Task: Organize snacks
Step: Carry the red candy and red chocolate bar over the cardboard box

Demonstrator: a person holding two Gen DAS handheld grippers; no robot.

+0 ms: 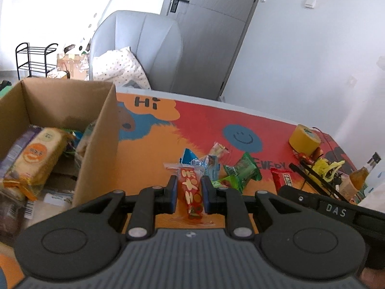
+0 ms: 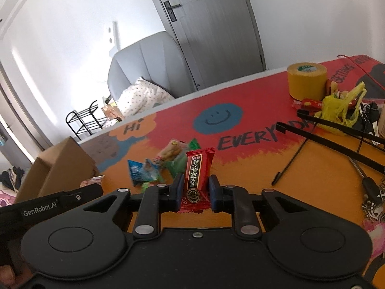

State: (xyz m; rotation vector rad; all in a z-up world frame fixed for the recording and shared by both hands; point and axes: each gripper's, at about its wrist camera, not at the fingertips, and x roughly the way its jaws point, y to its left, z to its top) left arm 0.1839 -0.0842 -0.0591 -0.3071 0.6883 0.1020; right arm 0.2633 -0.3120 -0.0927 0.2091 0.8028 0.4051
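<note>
Left wrist view: the left gripper point(image 1: 188, 192) is clamped on a red-and-clear snack packet point(image 1: 191, 190) printed with pale characters, lifted a little off the painted table point(image 1: 149, 163). Just to its left stands the open cardboard box point(image 1: 96, 144), already holding several packs, among them an orange-and-cream biscuit pack point(image 1: 36, 159). Loose snacks remain on the table just beyond the fingers: a blue packet point(image 1: 190, 157), a green packet point(image 1: 243, 168) and a clear-wrapped one point(image 1: 216, 150). I judge this to be the carry step: both hands have picked, and the next move calls for swinging this packet left, over the box wall, before letting go. Readable here: "Hi" painted on the far part of the table, "EVERY" partly cut off, and "DAS" on the other gripper's body at the right edge.

Right wrist view: the right gripper point(image 2: 197, 187) is closed on a red bar point(image 2: 197, 180) with a dark label of Chinese characters, too small for me to read reliably. The box point(image 2: 60, 163) sits far to the left, so this hand has the longer trip, past the loose pile point(image 2: 166, 163). Writing: "Hi", "EVERYDAY" partly hidden by a black stick point(image 2: 336, 134), "GenRobot.AI" on the neighbouring gripper. A yellow tape roll point(image 2: 306, 82) stands far right.
</note>
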